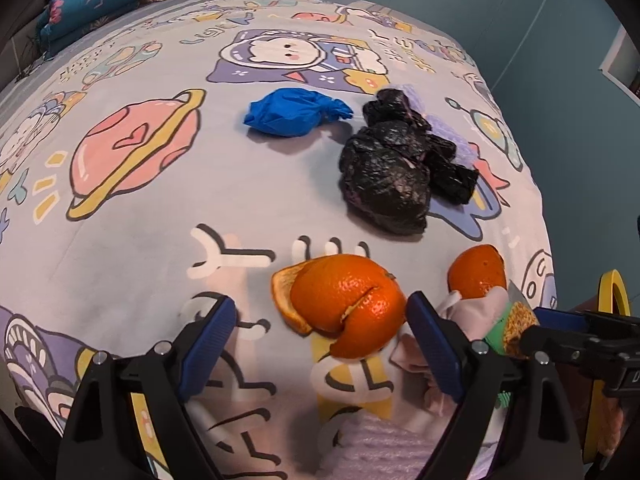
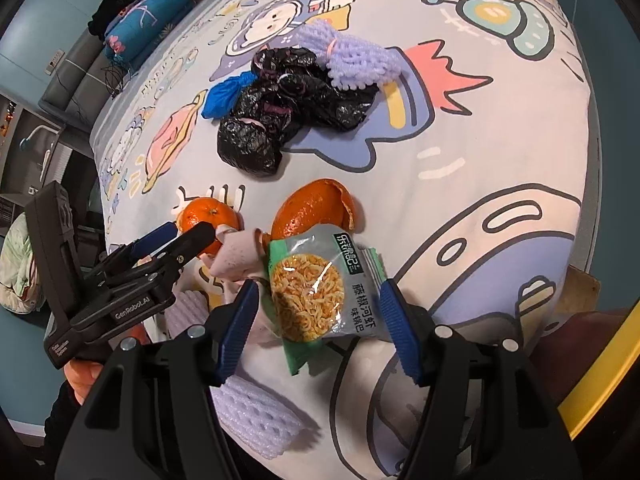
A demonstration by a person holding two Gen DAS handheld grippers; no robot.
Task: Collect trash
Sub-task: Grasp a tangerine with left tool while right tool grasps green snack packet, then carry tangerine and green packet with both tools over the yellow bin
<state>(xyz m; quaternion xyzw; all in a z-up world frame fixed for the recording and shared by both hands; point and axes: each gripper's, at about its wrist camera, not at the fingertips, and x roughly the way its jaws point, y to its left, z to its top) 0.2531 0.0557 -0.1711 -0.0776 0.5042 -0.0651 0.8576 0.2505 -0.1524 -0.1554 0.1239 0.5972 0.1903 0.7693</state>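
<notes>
1. right gripper (image 2: 318, 330) stands spread around the snack packet (image 2: 320, 292) at the near edge of the bed (image 2: 500, 168), pads not yet pressing. the packet looks light, crinkly and slick; pinch its flat sides.
2. left gripper (image 1: 318, 332) gapes empty at the orange peel (image 1: 348, 306): light, springy, best taken by its rim.
3. farther: black bags (image 1: 384, 172), blue bag (image 1: 296, 112).

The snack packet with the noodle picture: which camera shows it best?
The right wrist view. There the snack packet lies whole and face up between the right gripper's open blue fingers, its print and picture plain to see. The left wrist view catches only a sliver of it at the right edge, behind the left gripper's finger.
</notes>
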